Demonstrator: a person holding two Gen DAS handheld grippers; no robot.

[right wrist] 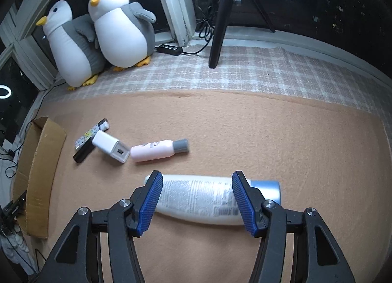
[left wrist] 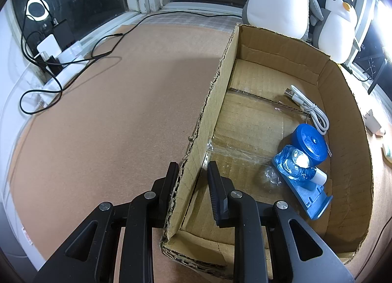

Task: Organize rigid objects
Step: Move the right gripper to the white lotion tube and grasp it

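In the left wrist view my left gripper [left wrist: 192, 168] straddles the left wall of the cardboard box [left wrist: 215, 92], one finger outside and one inside; there is a gap on the inner side. In the box lie a blue round lid [left wrist: 310, 143], a blue transparent bottle [left wrist: 296, 164] on a blue holder [left wrist: 308, 197], and a white USB cable [left wrist: 308, 106]. In the right wrist view my right gripper [right wrist: 196, 182] is open just over a white bottle with a blue cap [right wrist: 210, 199] lying on its side. Beyond lie a pink bottle [right wrist: 156, 150], a white charger [right wrist: 110, 146] and a patterned stick [right wrist: 89, 136].
Two plush penguins [right wrist: 98, 38] and a tripod leg [right wrist: 218, 26] stand at the back on the checked cloth. Black cables [left wrist: 61, 67] and chargers lie at the far left by the window. The box's outer wall [right wrist: 39, 175] shows at the left of the right wrist view.
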